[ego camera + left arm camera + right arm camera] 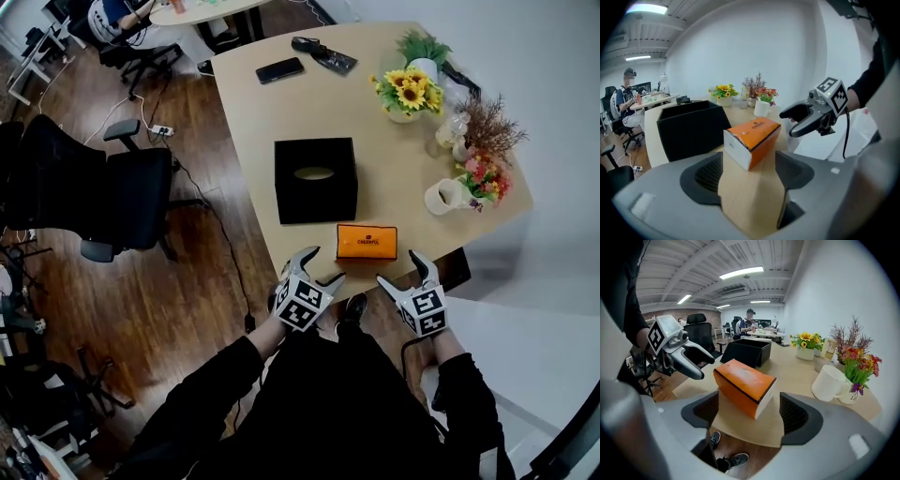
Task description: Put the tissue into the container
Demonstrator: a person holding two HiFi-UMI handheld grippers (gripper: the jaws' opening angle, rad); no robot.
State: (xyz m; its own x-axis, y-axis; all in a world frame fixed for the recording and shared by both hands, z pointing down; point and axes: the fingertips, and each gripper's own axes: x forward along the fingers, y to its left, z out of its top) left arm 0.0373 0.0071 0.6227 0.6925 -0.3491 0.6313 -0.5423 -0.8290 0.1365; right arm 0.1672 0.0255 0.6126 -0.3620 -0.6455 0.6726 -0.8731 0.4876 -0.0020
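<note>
The orange tissue pack (367, 242) lies near the table's front edge, just in front of the black container (316, 179), an open-topped box. My left gripper (323, 265) hangs open off the table edge, left of the pack; my right gripper (400, 267) is open to the pack's right. Neither touches it. In the left gripper view the pack (752, 140) lies just beyond the open jaws, with the container (691, 126) behind it and the right gripper (797, 122) opposite. The right gripper view has the pack (743, 386) ahead of its spread jaws and the container (747, 352) farther back.
A white mug (445, 197), pink flowers (486, 173) and a sunflower pot (410, 91) line the table's right side. A phone (279, 69) and a black remote (323, 54) lie at the far end. An office chair (103, 192) stands left of the table.
</note>
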